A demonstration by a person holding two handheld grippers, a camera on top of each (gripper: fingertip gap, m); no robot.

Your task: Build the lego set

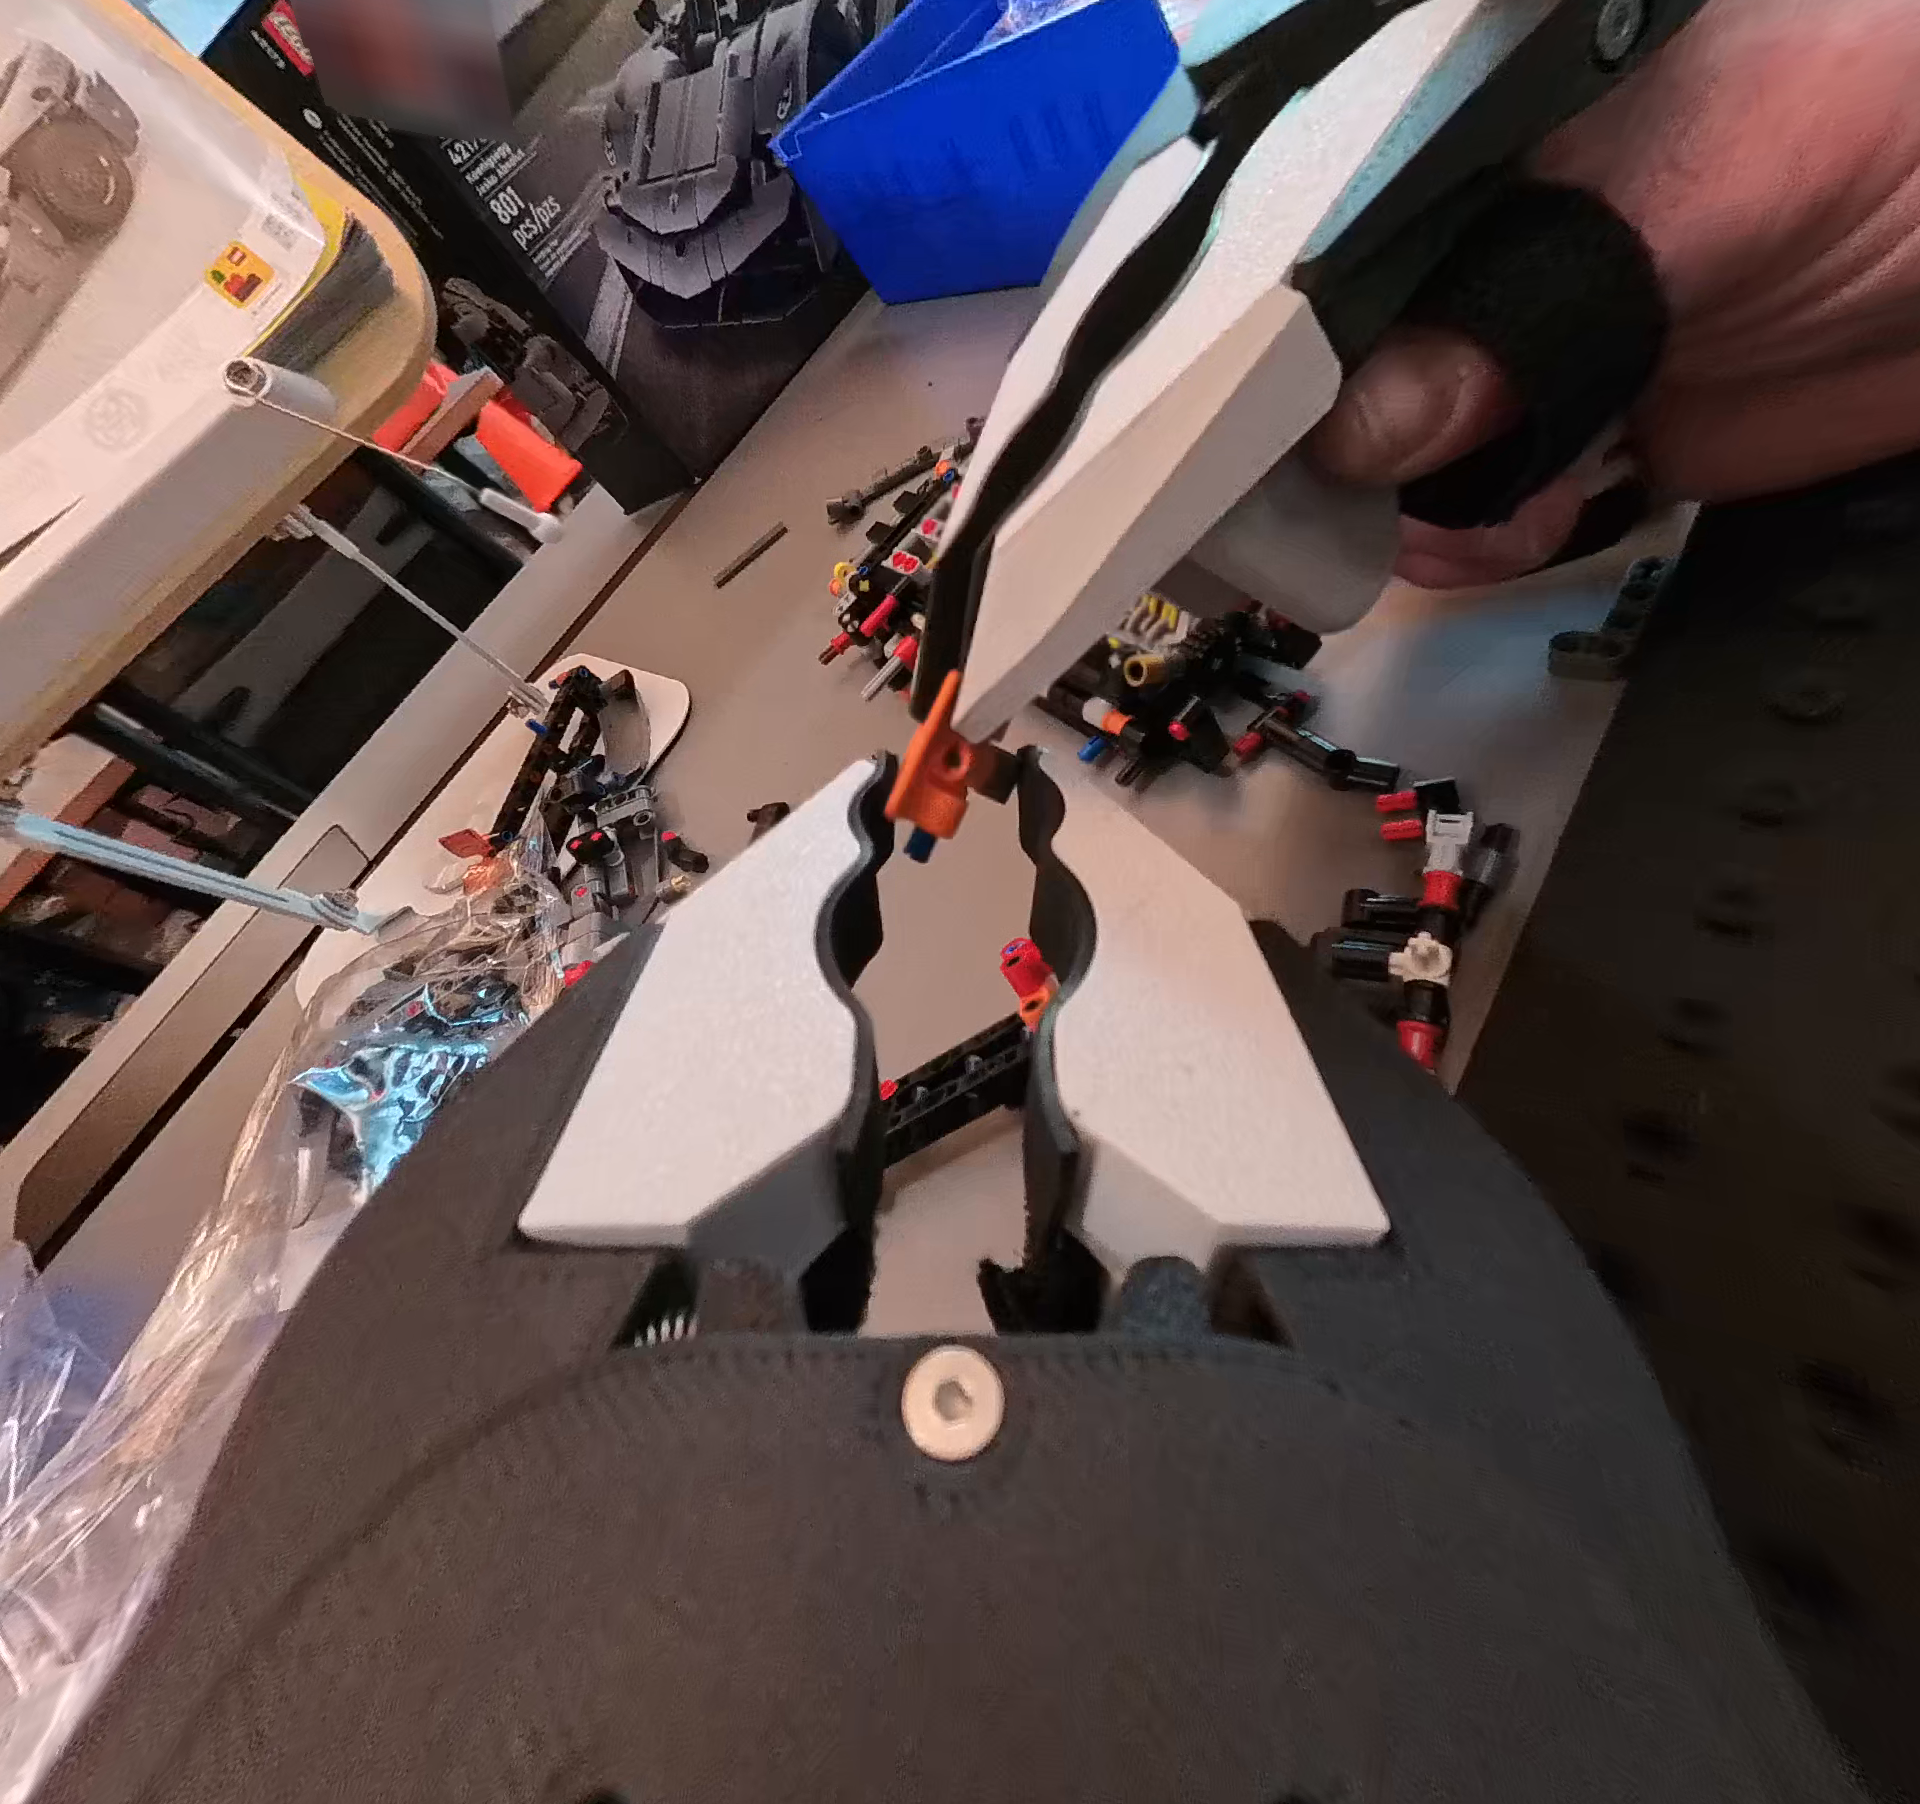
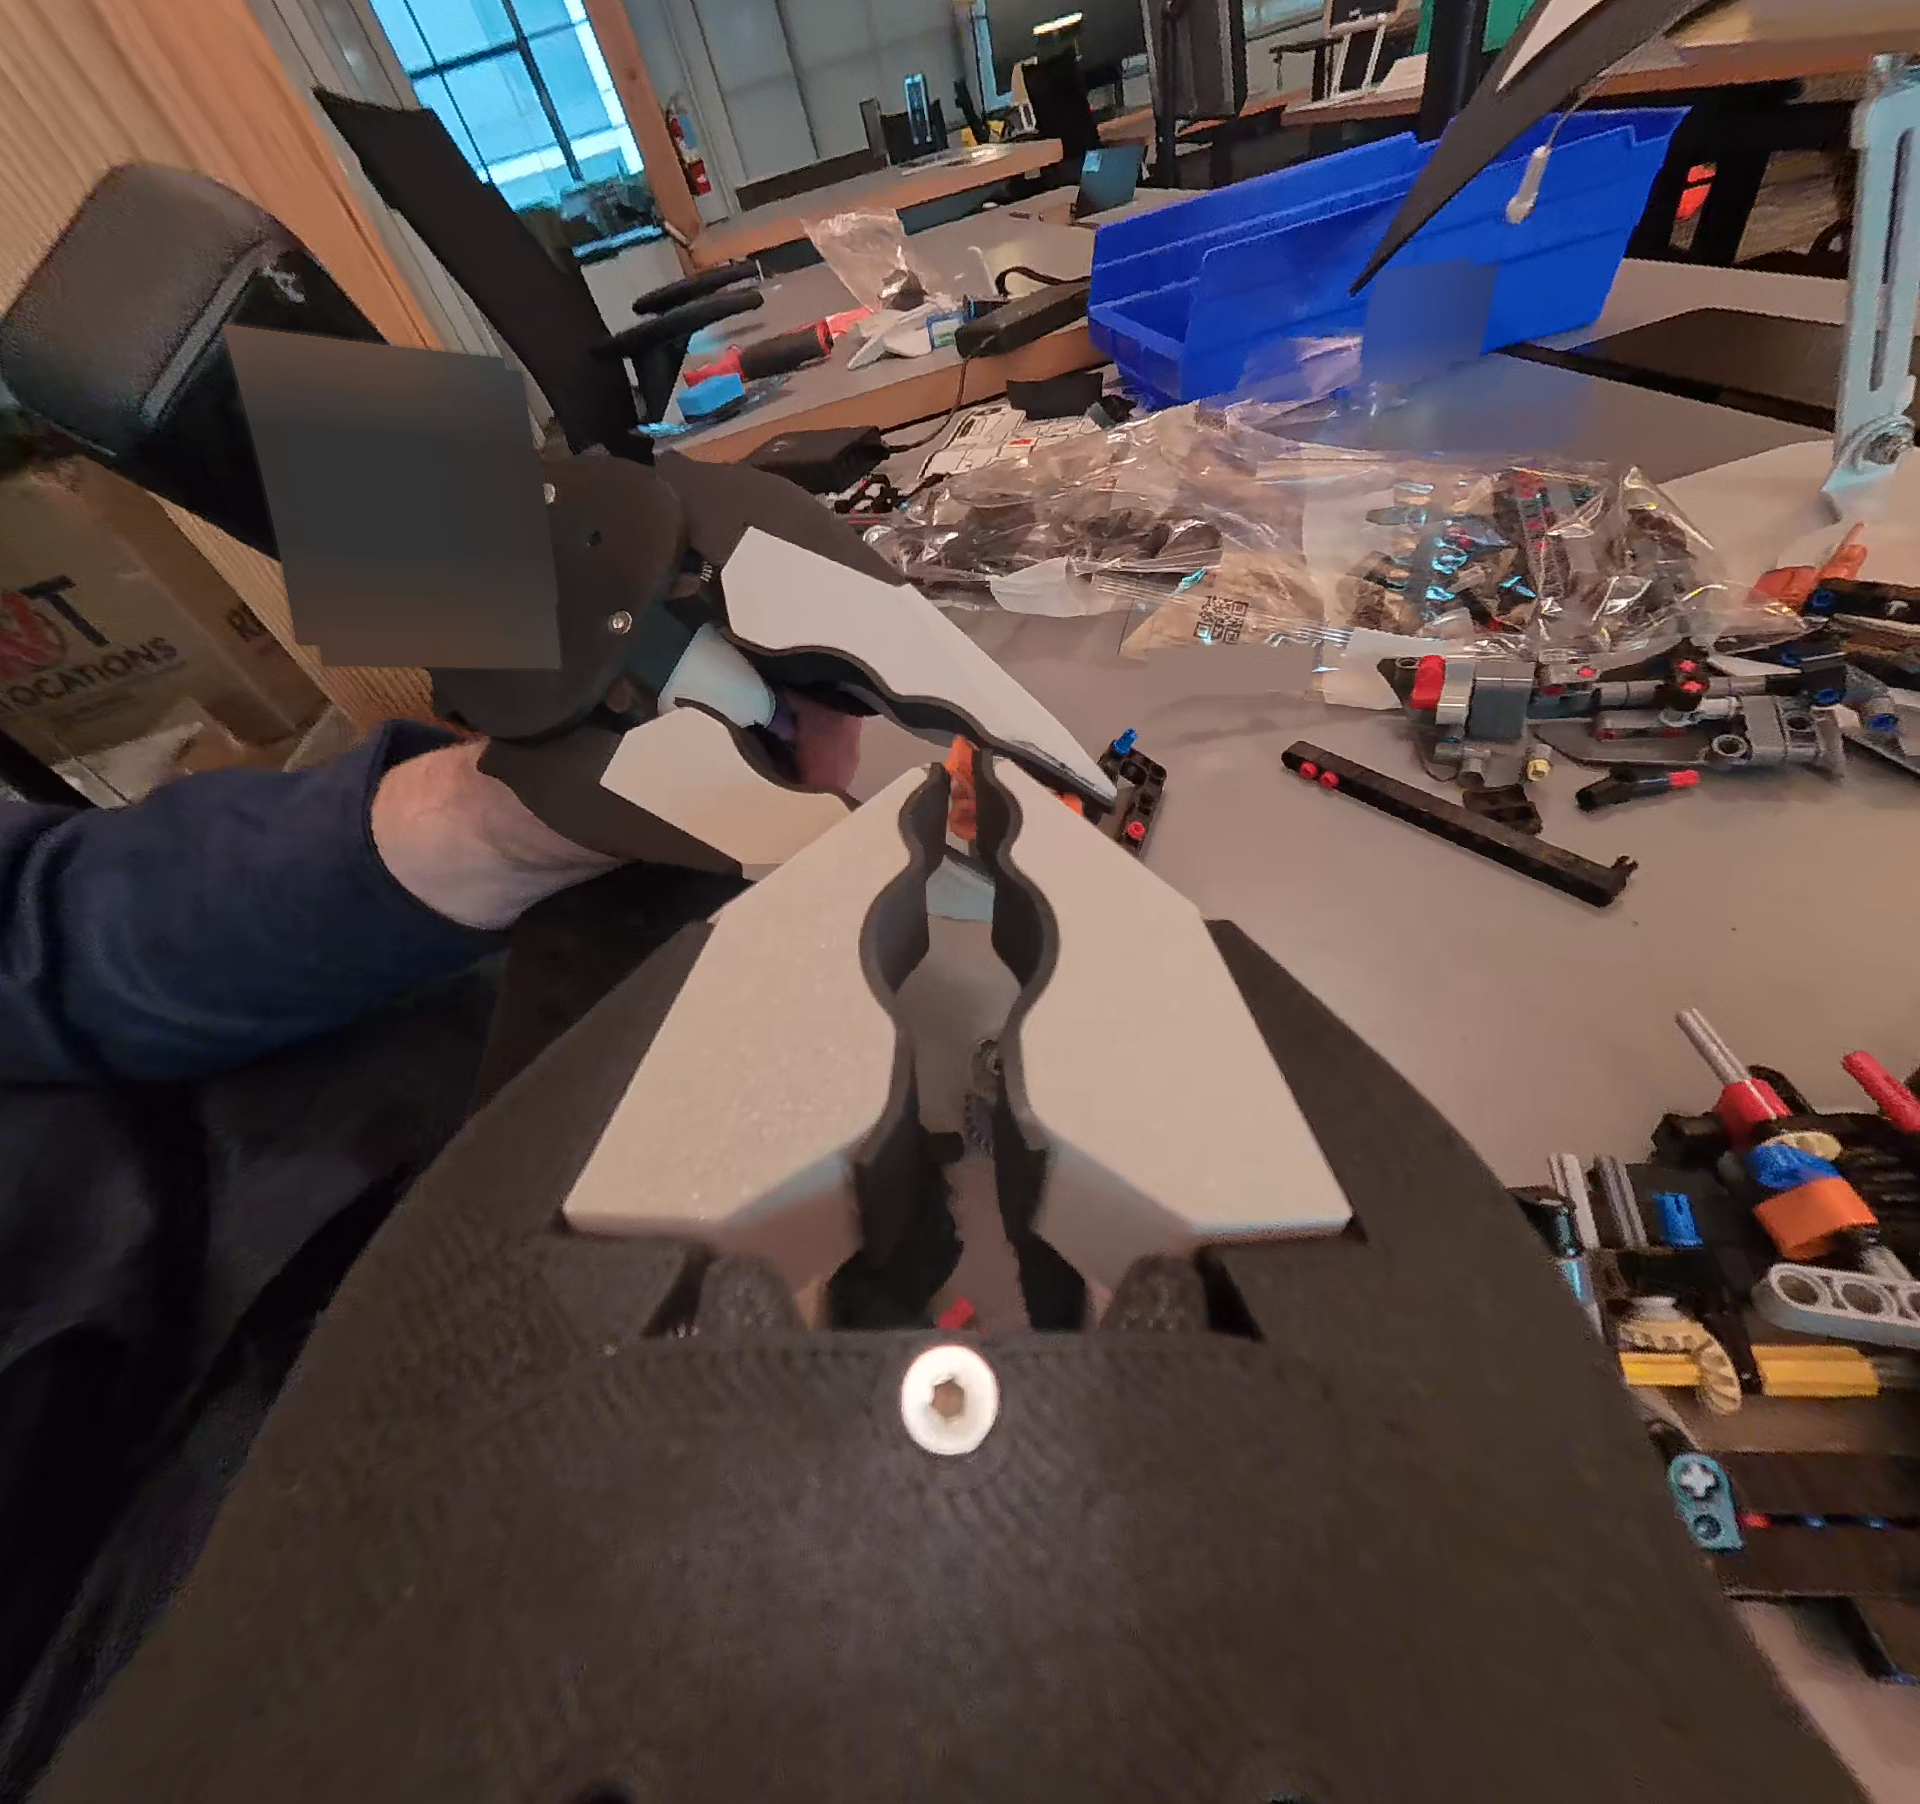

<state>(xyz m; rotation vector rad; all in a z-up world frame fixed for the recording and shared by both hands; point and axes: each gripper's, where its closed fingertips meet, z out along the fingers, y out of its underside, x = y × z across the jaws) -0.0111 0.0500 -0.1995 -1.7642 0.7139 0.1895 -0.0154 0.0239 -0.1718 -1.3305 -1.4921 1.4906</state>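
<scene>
A small assembly of an orange connector (image 1: 940, 788), a dark part and a blue pin sits between the tips of my left gripper (image 1: 956, 775). The fingers press it from both sides. My right gripper (image 1: 951, 715) comes down from the upper right and pinches the connector's top tab. In the right wrist view the orange connector (image 2: 961, 778) shows in the narrow gap between my right gripper's tips (image 2: 961, 790). The left gripper's upper finger (image 2: 883, 642) reaches in from the left; its lower fingertip is hidden. A black beam with red pins (image 1: 956, 1079) lies on the table below.
Blue bin (image 2: 1299, 268) and set box (image 1: 675, 144) stand at the back. Bags of parts (image 2: 1351, 528), a grey partial build (image 2: 1610, 705), a long black beam (image 2: 1455, 819) and loose pins (image 1: 1423, 881) lie on the grey table. Another sub-assembly (image 2: 1766, 1235) lies near right. Both grippers' tips are close together, under 4 cm apart. The grey partial build (image 2: 1610, 705) is about equally far from each gripper, around 20 centimetres. It is also in sight in the left wrist view (image 1: 613, 871).
</scene>
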